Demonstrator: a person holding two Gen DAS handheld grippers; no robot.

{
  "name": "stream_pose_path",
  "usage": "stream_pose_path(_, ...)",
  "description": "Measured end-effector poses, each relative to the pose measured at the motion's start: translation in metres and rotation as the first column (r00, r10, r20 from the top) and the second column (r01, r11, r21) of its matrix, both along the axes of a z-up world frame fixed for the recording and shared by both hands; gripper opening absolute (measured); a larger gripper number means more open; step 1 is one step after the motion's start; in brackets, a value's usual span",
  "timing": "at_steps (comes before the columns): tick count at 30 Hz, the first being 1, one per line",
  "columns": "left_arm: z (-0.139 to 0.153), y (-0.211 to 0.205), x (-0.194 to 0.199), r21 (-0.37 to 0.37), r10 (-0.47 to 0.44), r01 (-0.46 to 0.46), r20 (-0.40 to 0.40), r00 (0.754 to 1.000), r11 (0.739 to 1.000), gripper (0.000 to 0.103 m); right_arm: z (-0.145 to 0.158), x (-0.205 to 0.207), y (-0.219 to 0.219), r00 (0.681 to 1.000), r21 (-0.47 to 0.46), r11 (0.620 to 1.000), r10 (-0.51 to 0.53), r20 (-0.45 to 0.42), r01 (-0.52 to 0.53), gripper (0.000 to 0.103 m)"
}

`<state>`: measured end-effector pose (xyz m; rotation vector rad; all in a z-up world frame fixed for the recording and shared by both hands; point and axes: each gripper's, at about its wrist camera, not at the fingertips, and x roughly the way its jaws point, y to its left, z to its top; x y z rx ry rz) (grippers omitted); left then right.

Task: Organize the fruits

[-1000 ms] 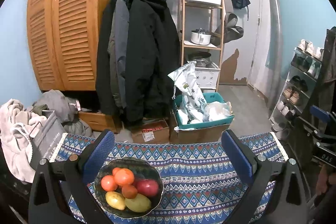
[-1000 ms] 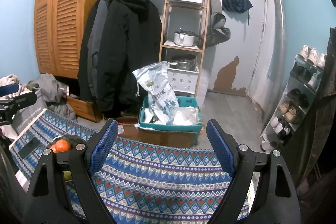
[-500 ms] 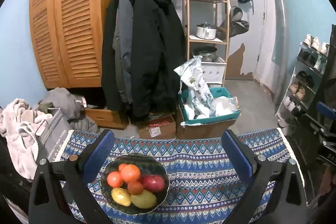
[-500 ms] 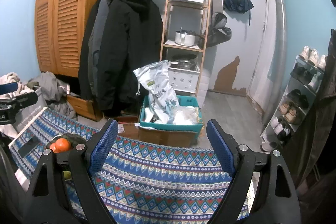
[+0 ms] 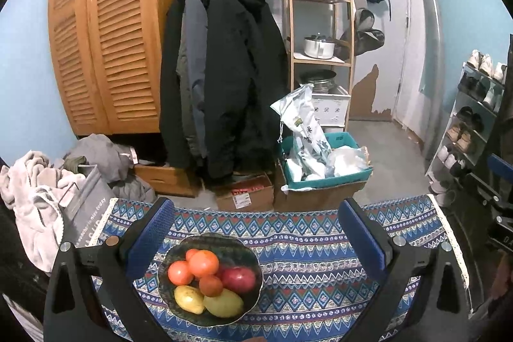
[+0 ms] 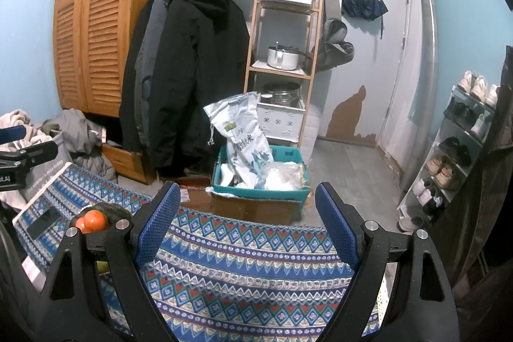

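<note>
A dark bowl [image 5: 243, 249] sits on the blue patterned cloth [image 5: 304, 262], holding several fruits: orange ones [image 5: 203, 262], a red apple [image 5: 239, 278] and two yellow-green mangoes [image 5: 223, 303]. My left gripper [image 5: 255, 229] hovers open just behind and above the bowl, its left blue pad [image 5: 150, 233] beside the rim. In the right wrist view, the bowl [image 6: 110, 210] with an orange [image 6: 95, 220] shows at far left, partly hidden by the left finger. My right gripper [image 6: 247, 217] is open over bare cloth [image 6: 250, 262], nothing between its pads.
A phone [image 6: 43, 222] lies on the cloth's left corner. Beyond the table's far edge stand cardboard boxes [image 5: 245, 197], a teal bin with bags [image 5: 320, 156], hanging coats [image 5: 221, 79], a wooden shelf [image 5: 320, 31] and a shoe rack [image 5: 471, 124]. Laundry [image 5: 35, 191] is piled left.
The left wrist view has shifted slightly, so the bowl now sits a little more to the right between the fingers. The right gripper has not moved.
</note>
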<state>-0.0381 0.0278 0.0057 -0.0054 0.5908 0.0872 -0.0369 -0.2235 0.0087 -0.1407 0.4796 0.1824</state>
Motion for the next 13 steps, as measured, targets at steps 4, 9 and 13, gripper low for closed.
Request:
stream_pose_path(4, 0.0000, -0.0006, 0.0002, 0.008, -0.001, 0.001, 0.005, 1.000, 1.000, 0.103, 0.0003, 0.0001, 0.0000, 1.000, 0.001, 1.000, 0.000, -0.001, 0.000, 0.085)
stream_pose_path(9, -0.0004, -0.0008, -0.0015, 0.006, -0.010, 0.010, 0.011, 1.000, 1.000, 0.103, -0.0011, -0.0001, -0.0009, 1.000, -0.002, 1.000, 0.003, 0.000, -0.003, 0.085)
stream_pose_path(13, -0.0008, -0.0007, -0.0006, 0.006, -0.013, 0.013, 0.005, 1.000, 1.000, 0.103, -0.0012, -0.0005, -0.0017, 1.000, -0.002, 1.000, 0.003, -0.001, -0.003, 0.085)
